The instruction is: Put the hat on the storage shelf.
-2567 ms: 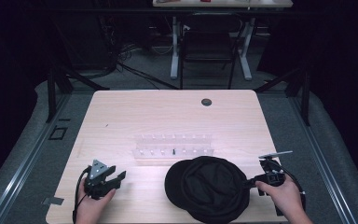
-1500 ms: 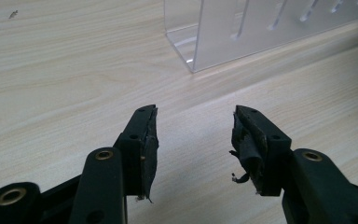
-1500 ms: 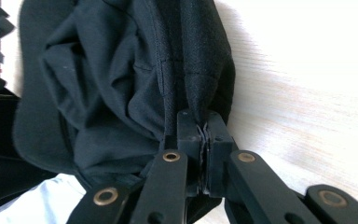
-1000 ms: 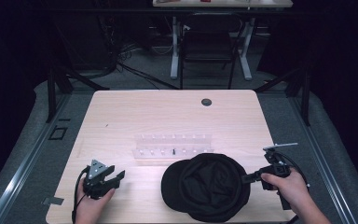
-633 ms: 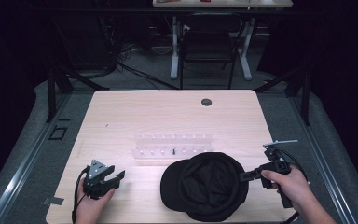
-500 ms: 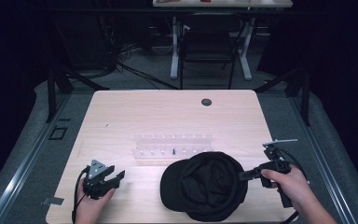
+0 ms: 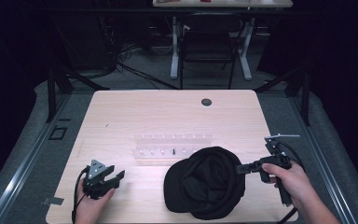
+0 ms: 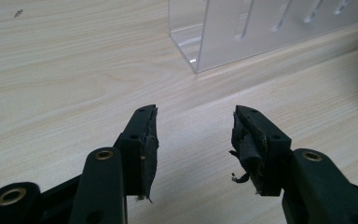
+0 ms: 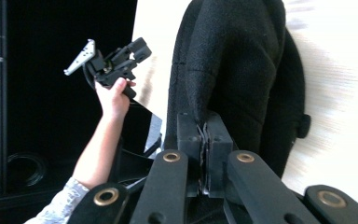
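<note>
Wooden table [image 7: 121, 116]: right gripper [image 7: 239, 169] pinches black cap [image 7: 205, 184]; left gripper [image 7: 116, 176] jaws spread, empty.

We see a black fabric cap [image 7: 206, 183] pinched between the right gripper [image 9: 204, 135]'s black jaws, on a pale light-wood table [image 7: 168, 116] with fine grain. Beyond the left gripper [image 8: 193, 135]'s black, gold-riveted jaws stands a clear plastic rack [image 8: 261, 28]. A white patterned sleeve [image 9: 60, 205] shows left of the right jaws

Black grippers [image 8: 193, 140] w/ brass screws, grey plates.
</note>
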A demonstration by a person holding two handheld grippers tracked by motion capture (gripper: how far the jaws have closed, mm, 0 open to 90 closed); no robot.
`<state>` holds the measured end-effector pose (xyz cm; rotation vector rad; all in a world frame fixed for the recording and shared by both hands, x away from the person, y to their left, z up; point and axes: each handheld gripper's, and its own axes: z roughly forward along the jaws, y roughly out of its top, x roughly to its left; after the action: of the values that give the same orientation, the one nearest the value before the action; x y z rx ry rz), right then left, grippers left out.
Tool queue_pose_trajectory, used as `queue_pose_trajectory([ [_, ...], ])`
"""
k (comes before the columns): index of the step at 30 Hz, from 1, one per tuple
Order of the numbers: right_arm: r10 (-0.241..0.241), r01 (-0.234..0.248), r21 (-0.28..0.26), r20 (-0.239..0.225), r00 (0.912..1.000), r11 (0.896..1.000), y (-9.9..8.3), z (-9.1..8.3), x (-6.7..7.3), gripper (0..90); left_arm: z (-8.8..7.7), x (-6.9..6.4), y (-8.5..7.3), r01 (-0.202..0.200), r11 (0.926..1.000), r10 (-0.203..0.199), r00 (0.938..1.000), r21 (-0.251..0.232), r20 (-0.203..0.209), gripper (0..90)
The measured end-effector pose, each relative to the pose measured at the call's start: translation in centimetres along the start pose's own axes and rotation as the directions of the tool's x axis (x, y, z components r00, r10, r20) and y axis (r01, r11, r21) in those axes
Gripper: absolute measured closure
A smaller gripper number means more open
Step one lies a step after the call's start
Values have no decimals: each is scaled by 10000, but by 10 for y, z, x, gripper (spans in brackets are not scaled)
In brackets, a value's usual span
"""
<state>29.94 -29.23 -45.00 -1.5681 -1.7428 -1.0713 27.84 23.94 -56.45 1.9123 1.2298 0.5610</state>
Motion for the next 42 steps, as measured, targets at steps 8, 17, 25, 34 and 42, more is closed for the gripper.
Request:
queue_pose_trajectory([
  [8,-118,105,-156,-830,9965,9998,3,-5,12,882,0,0,0,-38,10000,37,10000,-23,-14,504],
  [17,-320,291,-268,-1119,9932,9992,5,-8,23,882,0,0,0,-46,10000,46,10000,-13,-17,504],
  [25,-650,579,-531,-1428,9876,9969,6,-16,36,883,0,0,0,-48,10000,48,10000,-15,-14,504],
  [34,-988,889,-738,-1434,9847,9933,8,-26,49,883,0,0,0,-45,10000,45,10000,7,-2,504],
  [42,-1074,937,-941,-1528,9824,9911,10,-32,58,883,0,0,0,-21,10000,21,10000,10,-5,504],
])
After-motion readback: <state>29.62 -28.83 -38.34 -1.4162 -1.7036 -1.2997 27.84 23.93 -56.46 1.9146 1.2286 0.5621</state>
